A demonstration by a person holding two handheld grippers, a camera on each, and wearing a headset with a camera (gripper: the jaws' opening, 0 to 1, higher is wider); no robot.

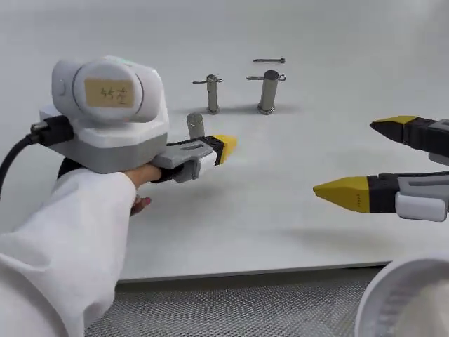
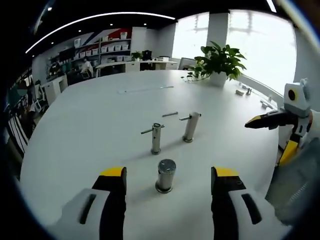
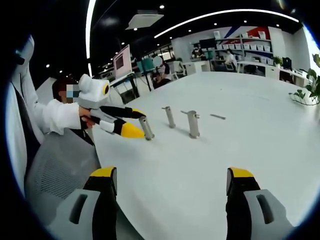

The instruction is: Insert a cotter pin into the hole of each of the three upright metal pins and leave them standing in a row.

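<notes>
Three upright metal pins stand on the white table [image 1: 280, 217]. The far-right pin [image 1: 268, 90] and the middle pin [image 1: 212, 93] each carry a cotter pin crosswise through the top. The nearest pin [image 1: 196, 125] is plain and partly hidden behind my left gripper [image 1: 223, 147]. In the left gripper view this pin [image 2: 165, 175] stands between the tips of the open left gripper [image 2: 169, 171], touching neither. A loose cotter pin [image 1: 269, 61] lies beyond the row. My right gripper [image 1: 344, 156] hovers open to the right, holding nothing.
The table's front edge [image 1: 245, 274] runs close to me, with grey mesh flooring below it. A potted plant [image 2: 217, 62] and some small items [image 2: 245, 91] sit at the table's far side. Bare tabletop lies between the two grippers.
</notes>
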